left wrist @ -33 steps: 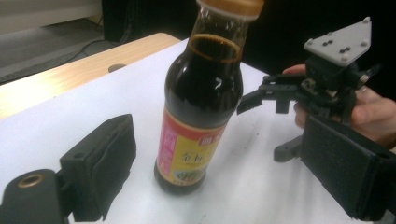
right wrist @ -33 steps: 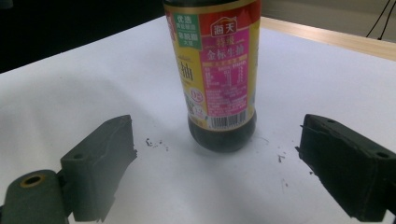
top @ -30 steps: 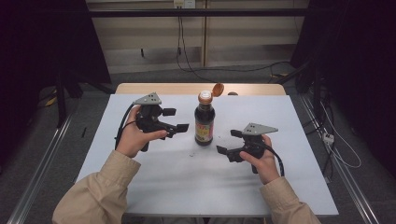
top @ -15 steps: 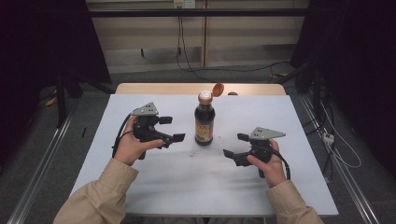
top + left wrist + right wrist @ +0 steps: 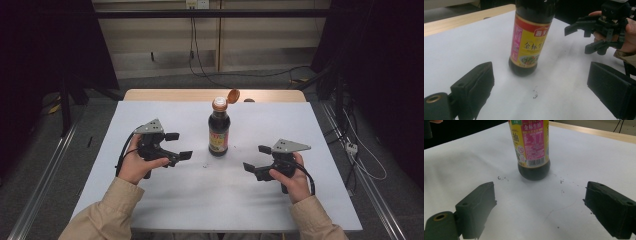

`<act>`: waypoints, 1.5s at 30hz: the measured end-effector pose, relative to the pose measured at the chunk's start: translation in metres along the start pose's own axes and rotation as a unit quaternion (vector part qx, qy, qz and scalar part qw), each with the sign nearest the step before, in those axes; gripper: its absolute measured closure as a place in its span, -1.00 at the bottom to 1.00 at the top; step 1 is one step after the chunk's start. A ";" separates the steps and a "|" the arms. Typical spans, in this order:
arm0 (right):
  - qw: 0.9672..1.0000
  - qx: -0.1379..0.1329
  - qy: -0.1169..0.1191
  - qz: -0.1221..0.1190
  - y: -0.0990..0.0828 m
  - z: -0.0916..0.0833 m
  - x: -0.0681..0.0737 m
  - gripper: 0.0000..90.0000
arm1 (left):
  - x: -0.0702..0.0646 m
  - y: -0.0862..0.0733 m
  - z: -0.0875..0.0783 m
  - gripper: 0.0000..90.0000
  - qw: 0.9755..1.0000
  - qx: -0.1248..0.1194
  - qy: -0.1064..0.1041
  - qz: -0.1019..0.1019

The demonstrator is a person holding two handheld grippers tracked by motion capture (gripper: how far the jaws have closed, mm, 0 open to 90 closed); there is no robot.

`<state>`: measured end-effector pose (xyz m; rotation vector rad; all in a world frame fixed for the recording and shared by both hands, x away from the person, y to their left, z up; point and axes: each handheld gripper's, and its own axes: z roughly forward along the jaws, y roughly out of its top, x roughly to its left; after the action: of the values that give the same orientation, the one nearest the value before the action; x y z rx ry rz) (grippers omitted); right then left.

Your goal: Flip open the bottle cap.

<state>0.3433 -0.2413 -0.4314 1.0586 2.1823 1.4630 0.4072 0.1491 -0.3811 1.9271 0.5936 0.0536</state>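
Note:
A dark soy sauce bottle (image 5: 219,131) with a yellow and red label stands upright in the middle of the white table (image 5: 165,202). Its orange flip cap (image 5: 232,95) is hinged open. My left gripper (image 5: 179,145) is open to the left of the bottle, jaws wide with nothing between them. My right gripper (image 5: 256,158) is open to the right of the bottle and a little nearer to me. In the left gripper view the bottle (image 5: 530,40) stands ahead of the jaws, with the right gripper (image 5: 586,35) beyond. In the right gripper view the bottle (image 5: 531,147) stands just ahead.
The white sheet covers a wooden table whose far edge (image 5: 200,95) shows bare. Dark specks (image 5: 534,93) lie on the sheet in front of the bottle. Cables (image 5: 350,150) and metal rails (image 5: 40,180) run on the floor on both sides.
Both grippers have drawn back from the bottle, the left one leftwards and the right one rightwards and toward me. Both stay open. The bottle has not moved.

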 end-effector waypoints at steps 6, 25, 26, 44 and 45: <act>1.000 0.004 -0.003 -0.003 -0.003 -0.002 0.000 -0.79 | 0.002 -0.011 -0.005 -0.85 1.000 0.002 0.004 -0.003; 1.000 0.007 -0.009 -0.005 -0.012 -0.017 0.000 -0.79 | 0.006 -0.038 -0.021 -0.85 1.000 0.005 0.017 -0.009; 1.000 0.008 -0.009 -0.005 -0.013 -0.017 0.000 -0.79 | 0.006 -0.039 -0.021 -0.85 1.000 0.006 0.018 -0.009; 1.000 0.009 -0.020 -0.001 -0.025 -0.033 -0.001 -0.80 | 0.002 -0.064 -0.039 -0.83 0.999 0.007 0.027 -0.017; 1.000 0.009 -0.021 -0.001 -0.025 -0.033 -0.001 -0.80 | 0.001 -0.065 -0.040 -0.83 0.999 0.007 0.028 -0.020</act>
<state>0.3134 -0.2693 -0.4394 1.0831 2.1718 1.4092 0.3716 0.2037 -0.4213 1.9322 0.6715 0.0768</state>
